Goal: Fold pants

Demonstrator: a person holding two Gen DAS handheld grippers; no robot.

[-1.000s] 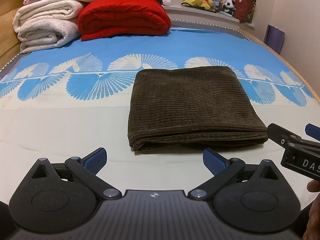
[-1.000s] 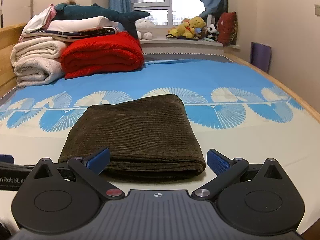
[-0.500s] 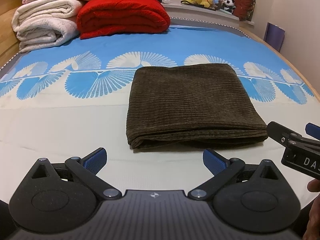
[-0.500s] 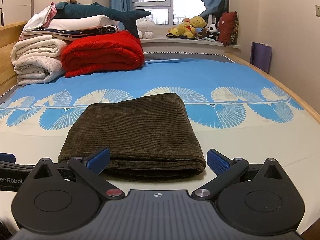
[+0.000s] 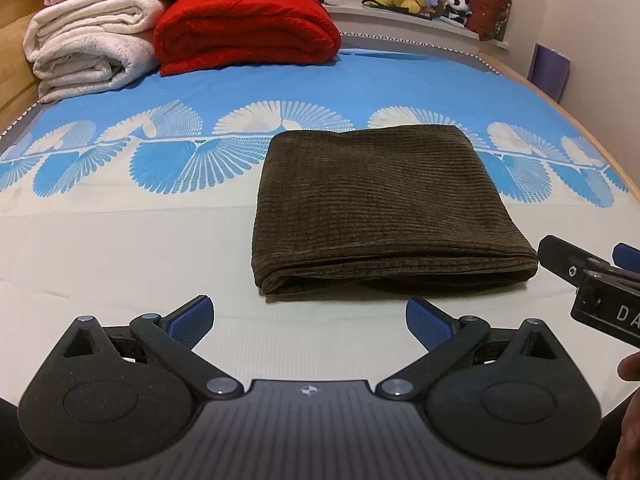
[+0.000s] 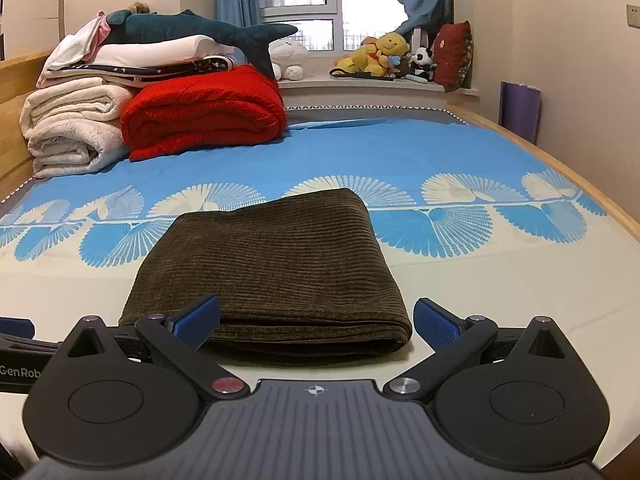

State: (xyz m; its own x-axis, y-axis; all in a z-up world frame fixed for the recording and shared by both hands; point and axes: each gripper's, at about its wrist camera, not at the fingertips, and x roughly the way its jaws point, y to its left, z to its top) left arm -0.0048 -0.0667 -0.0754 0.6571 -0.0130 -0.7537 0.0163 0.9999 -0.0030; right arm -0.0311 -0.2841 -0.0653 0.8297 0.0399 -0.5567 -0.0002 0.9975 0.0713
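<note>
Nearest the left wrist camera, the left gripper (image 5: 308, 318) hovers low over the cream part of the bed sheet (image 5: 120, 248), its jaws spread wide with nothing between them and its blue pads (image 5: 191, 320) short of the fabric ahead. At the right edge of that view the right gripper (image 5: 592, 280) comes in from the side, its black finger tip just beside the near right corner of the folded brown corduroy pants (image 5: 380, 204); part of a hand (image 5: 630, 366) shows below it.

In the right wrist view the right gripper (image 6: 316, 320) also has its jaws spread wide, empty, and the near folded edge of the pants (image 6: 272, 268) lies between and just beyond its blue pads. The left gripper (image 6: 16, 344) shows at the left edge of that view.

The pants lie flat in a tidy rectangular stack in the middle of the bed, on the border where the cream sheet meets the blue fan pattern.

Farther back, at the head of the bed, a folded red blanket (image 6: 204, 114) lies beside a stack of white blankets (image 6: 72, 132), with a plush shark (image 6: 192, 32) on top of the pile. Stuffed toys (image 6: 384, 56) line the windowsill (image 6: 360, 88) under the window, and a purple rolled mat (image 6: 520, 108) stands against the right wall.
</note>
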